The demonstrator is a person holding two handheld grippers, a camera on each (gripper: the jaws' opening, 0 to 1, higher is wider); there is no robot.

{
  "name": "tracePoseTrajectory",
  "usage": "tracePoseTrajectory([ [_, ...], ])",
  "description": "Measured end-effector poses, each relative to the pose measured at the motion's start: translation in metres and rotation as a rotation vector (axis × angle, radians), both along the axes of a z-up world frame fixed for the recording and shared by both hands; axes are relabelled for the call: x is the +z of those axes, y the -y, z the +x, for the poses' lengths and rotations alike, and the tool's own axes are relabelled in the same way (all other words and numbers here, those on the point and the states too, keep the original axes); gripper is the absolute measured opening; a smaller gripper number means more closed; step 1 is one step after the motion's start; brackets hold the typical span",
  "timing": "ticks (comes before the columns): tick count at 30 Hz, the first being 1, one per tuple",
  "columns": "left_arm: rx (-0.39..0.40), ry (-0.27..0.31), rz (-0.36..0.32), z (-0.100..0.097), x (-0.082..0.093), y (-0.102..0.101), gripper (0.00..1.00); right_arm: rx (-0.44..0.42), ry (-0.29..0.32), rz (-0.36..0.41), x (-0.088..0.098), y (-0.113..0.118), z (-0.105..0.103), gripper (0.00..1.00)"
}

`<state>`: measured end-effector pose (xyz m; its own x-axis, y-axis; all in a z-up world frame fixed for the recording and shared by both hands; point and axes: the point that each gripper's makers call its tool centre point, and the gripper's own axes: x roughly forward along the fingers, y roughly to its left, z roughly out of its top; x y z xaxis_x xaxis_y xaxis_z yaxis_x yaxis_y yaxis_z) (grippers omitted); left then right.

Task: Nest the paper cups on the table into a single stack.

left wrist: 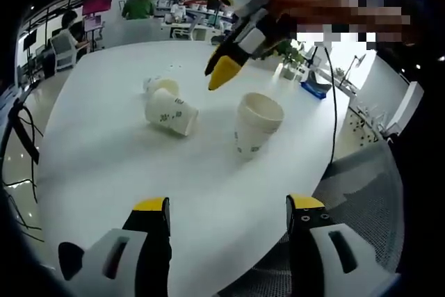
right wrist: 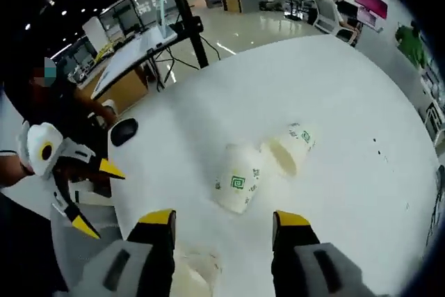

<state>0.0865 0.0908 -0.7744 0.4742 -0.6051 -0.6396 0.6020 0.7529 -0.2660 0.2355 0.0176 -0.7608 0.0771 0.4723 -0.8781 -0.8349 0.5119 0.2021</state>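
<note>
In the right gripper view, an upright paper cup (right wrist: 197,269) at 6 o'clock is partly hidden between the fingers (right wrist: 156,238) and blurred. In the left gripper view, a lying paper cup (left wrist: 172,113) overlaps a further cup (left wrist: 156,85) behind it. The cups' green print is too small to read. The bench (left wrist: 104,144) is cut off at 7 o'clock.

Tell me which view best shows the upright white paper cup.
Left gripper view: the upright white paper cup stands whole on the white table, open mouth and printed side clear. Right gripper view catches just its rim, low between that gripper's jaws.
</note>
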Motion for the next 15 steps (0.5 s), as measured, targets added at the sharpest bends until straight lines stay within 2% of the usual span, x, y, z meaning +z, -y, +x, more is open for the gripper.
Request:
tracePoseTrajectory([
  [6,0.009,-0.003,-0.003,-0.001,-0.001,-0.002,0.66,-0.069,-0.043,-0.01,-0.019,-0.012,0.01,0.54],
  [10,0.015,-0.005,-0.004,-0.002,-0.001,-0.002,0.66,-0.109,-0.06,-0.054,-0.036,-0.011,0.015,0.53],
  [15,0.027,-0.001,-0.009,0.0,0.003,-0.003,0.66,-0.159,-0.093,-0.051,-0.046,-0.015,0.014,0.53],
])
